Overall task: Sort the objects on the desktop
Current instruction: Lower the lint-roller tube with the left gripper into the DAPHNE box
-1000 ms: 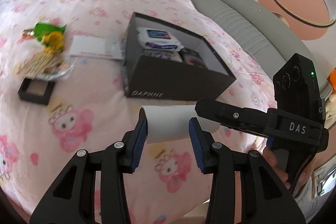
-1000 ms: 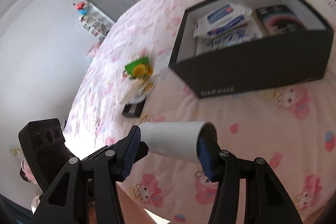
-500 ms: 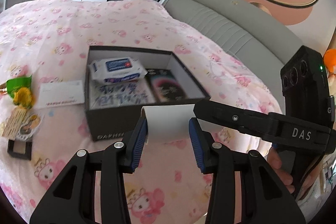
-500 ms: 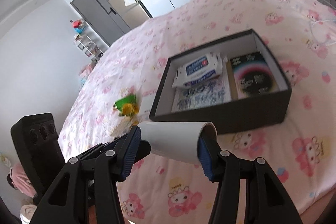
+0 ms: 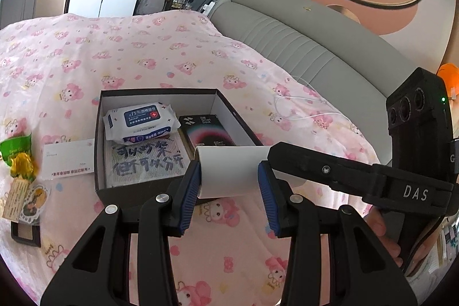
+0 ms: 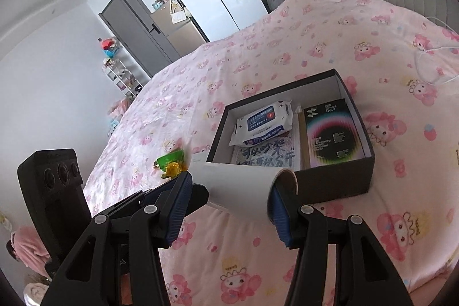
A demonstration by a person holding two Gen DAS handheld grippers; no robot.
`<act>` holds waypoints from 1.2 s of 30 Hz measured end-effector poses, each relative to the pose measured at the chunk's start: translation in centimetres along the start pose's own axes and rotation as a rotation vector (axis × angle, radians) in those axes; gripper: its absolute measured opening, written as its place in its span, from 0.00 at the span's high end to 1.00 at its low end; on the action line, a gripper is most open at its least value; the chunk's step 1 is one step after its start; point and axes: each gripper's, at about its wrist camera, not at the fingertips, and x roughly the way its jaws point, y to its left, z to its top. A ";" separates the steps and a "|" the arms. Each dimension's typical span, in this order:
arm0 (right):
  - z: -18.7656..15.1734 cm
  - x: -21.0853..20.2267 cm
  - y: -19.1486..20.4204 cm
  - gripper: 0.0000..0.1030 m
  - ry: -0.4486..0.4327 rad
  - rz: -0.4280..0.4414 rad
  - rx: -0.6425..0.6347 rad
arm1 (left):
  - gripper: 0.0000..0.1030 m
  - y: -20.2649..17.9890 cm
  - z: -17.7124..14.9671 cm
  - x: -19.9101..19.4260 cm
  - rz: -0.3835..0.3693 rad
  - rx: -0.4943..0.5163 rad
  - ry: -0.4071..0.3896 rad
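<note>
1. An open black cardboard box (image 5: 160, 188) sits on the bed's pink cartoon-print quilt (image 5: 178, 53).
2. In the box, a white wet-wipes pack (image 5: 139, 121) lies at the back left on a flat sheet with handwritten characters (image 5: 146, 159); a black rectangular carton (image 6: 332, 131) lies along the right side.
3. Left of the box on the quilt lies a white card (image 5: 68, 159).
4. Farther left sit a green and yellow packet (image 5: 18, 154), a round sticker (image 5: 34, 197) nearer the camera, and a small black square tray (image 5: 25, 234) nearest.
5. A white paper roll (image 5: 229, 174) is held above the box's near wall, between the left gripper (image 5: 229, 191) and the right gripper (image 6: 229, 205).
6. A grey padded headboard (image 5: 301, 48) stands behind the bed on the right.
</note>
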 end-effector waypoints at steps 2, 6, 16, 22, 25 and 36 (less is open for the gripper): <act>0.3 0.2 -0.2 0.52 0.003 -0.001 -0.004 | 0.61 -0.1 0.2 0.3 0.004 0.001 0.002; 1.2 0.9 -0.6 0.52 0.007 -0.005 -0.015 | 0.61 0.1 0.8 1.0 0.009 0.005 -0.002; 3.4 3.9 -2.7 0.52 0.035 -0.020 0.008 | 0.61 2.4 2.5 5.1 0.015 -0.046 0.034; 5.1 7.2 -4.6 0.52 0.075 -0.019 0.031 | 0.61 4.6 3.5 8.3 0.029 -0.071 0.075; 5.3 9.5 -5.3 0.52 0.106 -0.035 0.042 | 0.60 6.3 3.2 10.1 0.036 -0.115 0.100; 3.9 17.4 -6.9 0.52 0.245 -0.011 0.111 | 0.61 11.9 1.0 13.3 0.147 -0.224 0.201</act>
